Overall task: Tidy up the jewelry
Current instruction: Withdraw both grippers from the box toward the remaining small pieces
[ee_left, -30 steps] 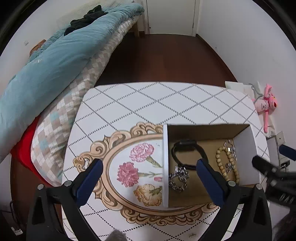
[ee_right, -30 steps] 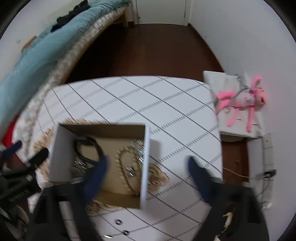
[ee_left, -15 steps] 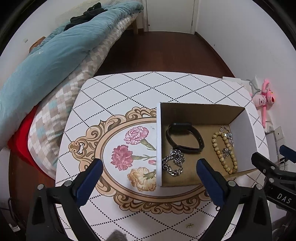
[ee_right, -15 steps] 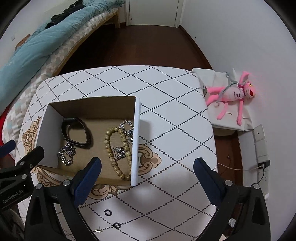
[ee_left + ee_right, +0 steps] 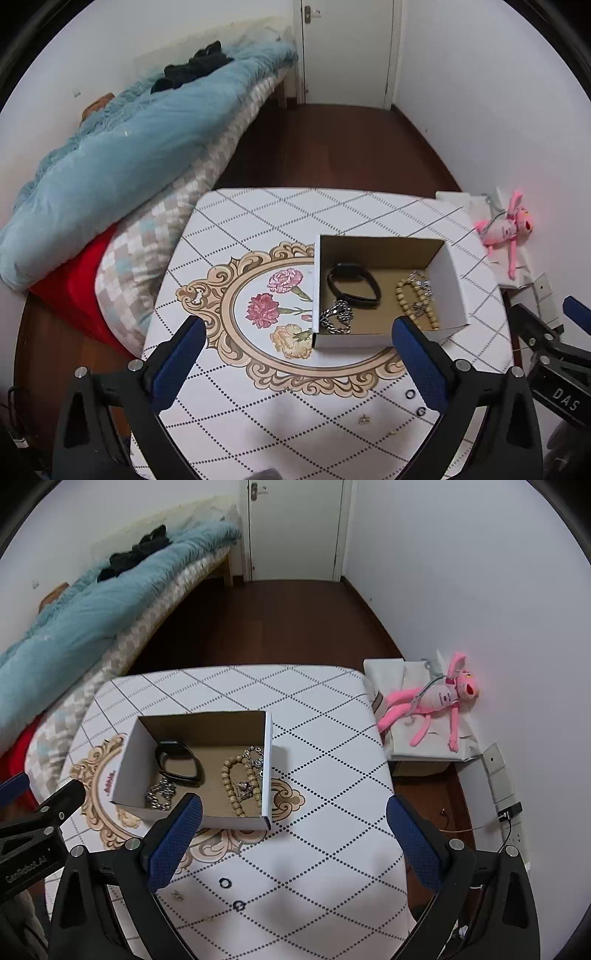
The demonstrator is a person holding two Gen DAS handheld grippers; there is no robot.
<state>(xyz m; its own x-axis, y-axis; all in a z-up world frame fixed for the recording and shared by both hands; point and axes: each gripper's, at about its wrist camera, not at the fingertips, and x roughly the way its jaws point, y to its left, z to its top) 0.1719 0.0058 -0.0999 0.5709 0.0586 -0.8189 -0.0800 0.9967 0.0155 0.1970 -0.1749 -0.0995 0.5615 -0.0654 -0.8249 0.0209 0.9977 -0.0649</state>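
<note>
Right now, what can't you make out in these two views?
- Gold trinket on the table: too small to identify in either view.
- Silver piece on the bead bracelet: tangled, type unclear.
- Bead bracelet's near end, left view: hidden behind the left gripper finger.
- Box near-left corner, right view: covered by the right gripper finger.

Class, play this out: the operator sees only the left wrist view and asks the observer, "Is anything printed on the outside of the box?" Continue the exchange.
Observer: Yes. The right wrist view shows small red print on the outer left wall of the box. Your view catches that wall only edge-on.
Operator: Is anything plugged in at the wall on the right?
Observer: Yes, a black plug sits there, low on the wall, with a thin cable trailing over the floor.
</note>
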